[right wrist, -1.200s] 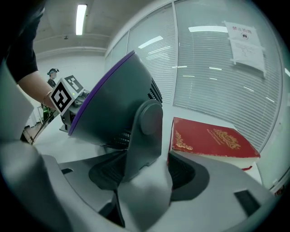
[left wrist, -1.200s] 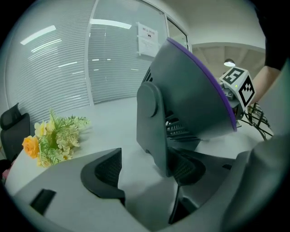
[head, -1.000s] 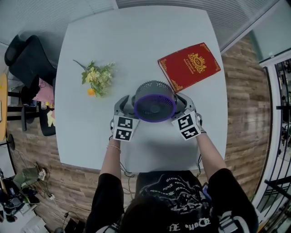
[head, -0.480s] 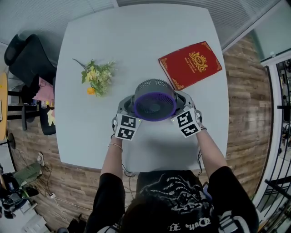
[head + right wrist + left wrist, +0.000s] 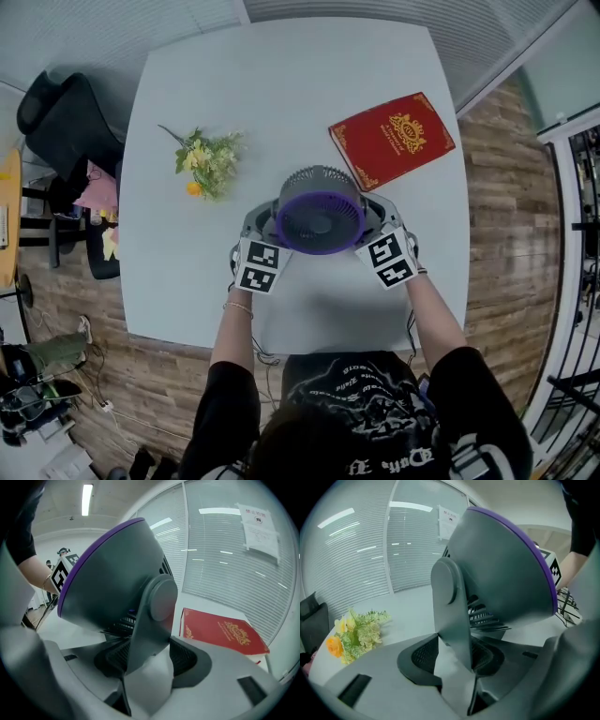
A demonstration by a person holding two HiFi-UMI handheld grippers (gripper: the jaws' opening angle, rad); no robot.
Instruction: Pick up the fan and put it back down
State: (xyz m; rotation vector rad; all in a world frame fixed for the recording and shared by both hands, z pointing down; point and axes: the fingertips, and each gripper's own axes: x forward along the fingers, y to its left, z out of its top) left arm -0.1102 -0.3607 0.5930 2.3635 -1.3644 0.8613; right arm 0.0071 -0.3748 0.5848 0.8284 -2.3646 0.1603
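- Looking down on a white table (image 5: 281,94), with a grey, purple-rimmed desk fan (image 5: 321,208) near the front edge, face tilted upward.
- Flanked by two hand-held grippers, one at each side of the fan, marker cubes toward the person.
- Left gripper (image 5: 457,654): clenched on the fan's left support arm (image 5: 451,606), pads against both of its faces; jaws just closing in from the wide spread of a second ago.
- Right gripper (image 5: 147,660): likewise clamped, on the right support arm (image 5: 151,620), jaws narrowed a little within the last second.
- Fan in the same spot as a second ago, not visibly raised; base hidden beneath the fan head, so contact with the table not confirmable.
- Left of the fan, well apart: a small bouquet (image 5: 208,161) of yellow and green flowers.
- Behind and to the right, near the fan: a red book (image 5: 392,139) with gold ornament, lying flat.
- Beyond the table's left edge: a black office chair (image 5: 66,117).
- Bouquet and book unmoved on the table since a second ago.
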